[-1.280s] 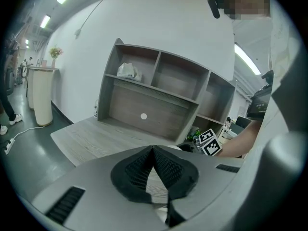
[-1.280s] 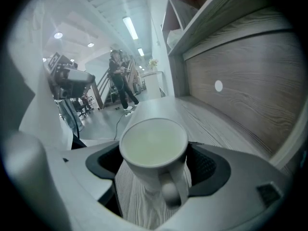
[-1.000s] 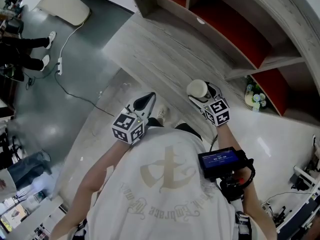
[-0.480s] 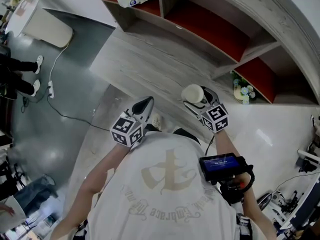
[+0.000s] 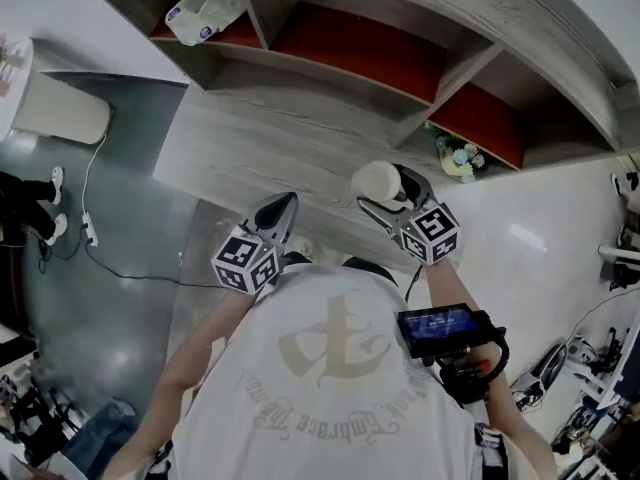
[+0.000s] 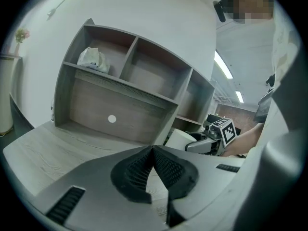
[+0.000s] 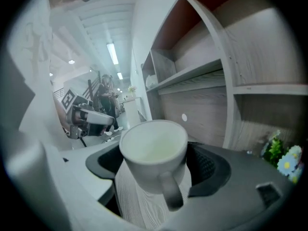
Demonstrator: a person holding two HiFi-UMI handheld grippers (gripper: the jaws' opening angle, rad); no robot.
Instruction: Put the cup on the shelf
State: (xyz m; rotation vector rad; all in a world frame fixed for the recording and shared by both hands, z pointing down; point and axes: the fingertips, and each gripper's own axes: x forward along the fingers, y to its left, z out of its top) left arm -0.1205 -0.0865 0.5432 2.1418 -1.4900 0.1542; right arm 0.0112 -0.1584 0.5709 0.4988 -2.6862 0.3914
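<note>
The grey wood-grain shelf unit (image 5: 340,68) has red-lined compartments. The far left one holds a crumpled white packet (image 5: 205,13). The low one at the right holds a small bunch of pale flowers (image 5: 455,158). The white ceramic cup (image 7: 154,150) is upright, showing a plain pale interior, with its handle towards the camera. It is in the air over the wooden ledge (image 5: 290,148) in front of the shelf, just left of the flowers. The right gripper (image 7: 154,167) is clamped on the cup's sides. The left gripper (image 6: 153,153), near and to the left, has its jaws pressed together.
</note>
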